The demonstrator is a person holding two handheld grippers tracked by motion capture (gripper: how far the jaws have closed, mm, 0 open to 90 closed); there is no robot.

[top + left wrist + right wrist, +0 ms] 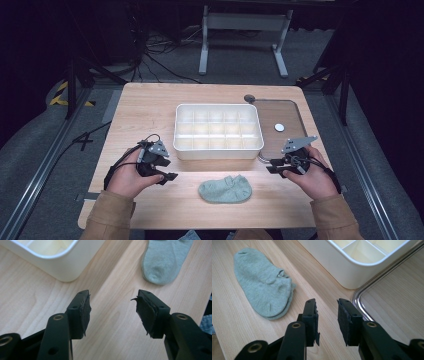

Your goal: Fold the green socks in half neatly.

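Sock point(225, 189): pale grey-green, flat, folded, on table point(150, 105).

Left claw point(167, 176) in left hand point(131, 176), low over tabletop point(150, 100), pointing right toward centre. Jaws apart, nothing between; worn pads point(85, 312) face each other across bare gap. Right claw point(272, 170) in right hand point(312, 177), pointing left toward centre. Jaws parted by narrower gap, nothing between. Both forearms enter from bottom, tan sleeves point(107, 220). Cables trail from each claw.
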